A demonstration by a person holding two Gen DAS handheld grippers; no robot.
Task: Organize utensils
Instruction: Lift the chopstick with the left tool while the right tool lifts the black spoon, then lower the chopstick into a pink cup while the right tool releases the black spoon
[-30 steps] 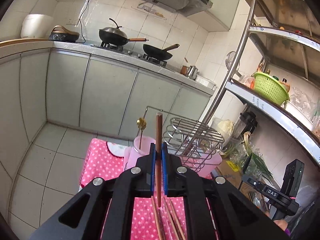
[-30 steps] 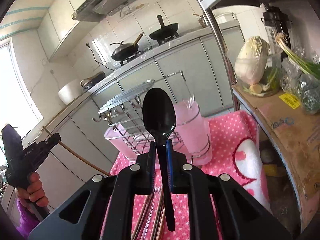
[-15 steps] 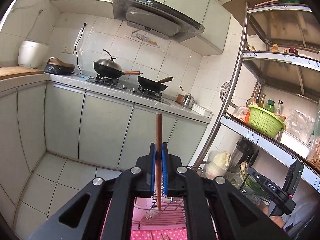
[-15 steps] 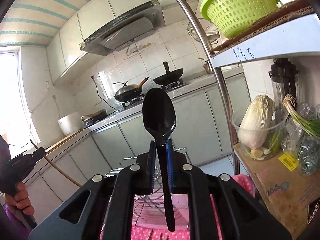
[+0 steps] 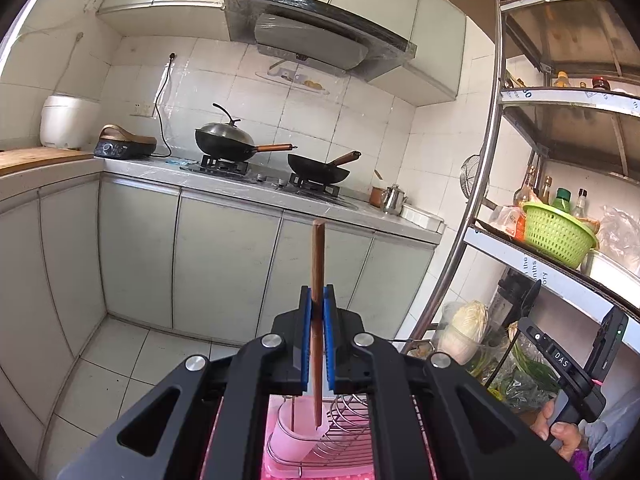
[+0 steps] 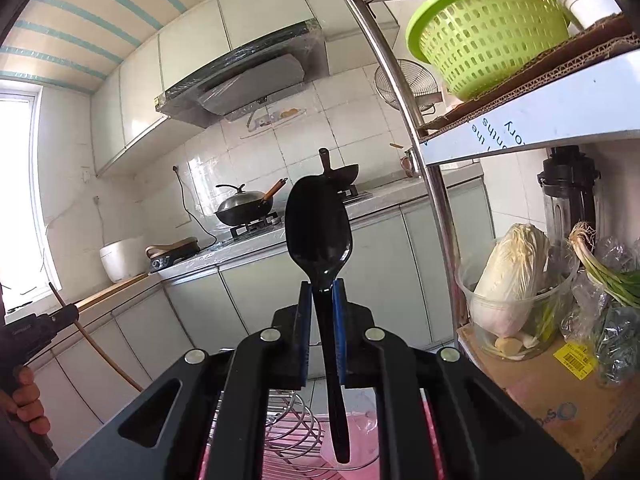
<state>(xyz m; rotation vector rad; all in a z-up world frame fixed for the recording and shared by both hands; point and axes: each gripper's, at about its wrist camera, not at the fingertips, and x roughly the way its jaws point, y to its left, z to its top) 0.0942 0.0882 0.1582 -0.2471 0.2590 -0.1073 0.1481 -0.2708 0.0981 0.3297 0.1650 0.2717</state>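
Left wrist view: the left gripper (image 5: pixel 316 340) pointed across a kitchen toward the stove counter (image 5: pixel 256 188), its blue pads clamped on a brown chopstick (image 5: pixel 317 280).
Chopstick: it stood nearly upright between the pads, its top above them and its lower tip hanging over a pink cup (image 5: pixel 292 432).
Wire rack (image 5: pixel 344 428): it sat just beside the pink cup, both low in the frame under the gripper.
Right wrist view: the right gripper (image 6: pixel 322 332) was closed on the neck of a black spoon (image 6: pixel 318 224).
Spoon: its bowl was up and facing the camera, and its handle hung down past the pads over the pink cup and wire rack.
Right hand (image 5: pixel 560 432): seen at the lower right of the left view, wrapped around the other gripper's handle.
Shelf unit (image 6: pixel 532 120): on the right, it carried a green basket (image 6: pixel 488 28), with a cabbage (image 6: pixel 508 276) in a clear bowl below.
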